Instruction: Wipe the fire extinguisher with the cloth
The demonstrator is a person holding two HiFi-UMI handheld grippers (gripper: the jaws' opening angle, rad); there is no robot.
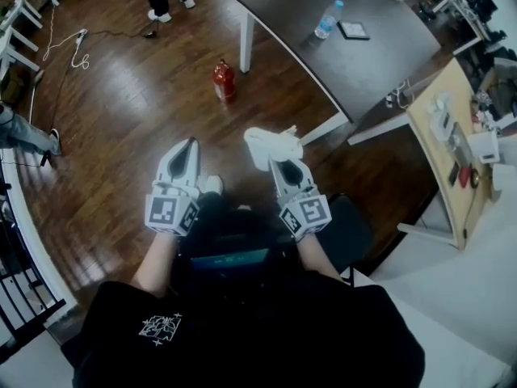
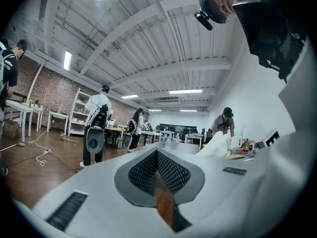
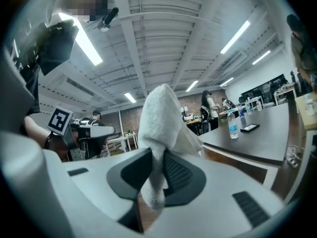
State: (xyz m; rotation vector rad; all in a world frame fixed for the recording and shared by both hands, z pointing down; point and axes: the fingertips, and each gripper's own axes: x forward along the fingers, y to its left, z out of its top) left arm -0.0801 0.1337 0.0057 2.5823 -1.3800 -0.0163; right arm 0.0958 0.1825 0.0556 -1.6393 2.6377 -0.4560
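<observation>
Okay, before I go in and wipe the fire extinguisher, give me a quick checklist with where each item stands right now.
1. Cloth gripped: ok, the right gripper has its jaws shut on it.
2. Left gripper free: ok, jaws together, nothing between them.
3. Fire extinguisher found: ok, upright on the wooden floor ahead of both grippers.
4. Cloth at the extinguisher: not ok, they are apart.
5. Extinguisher steady under wiping: cannot tell.
</observation>
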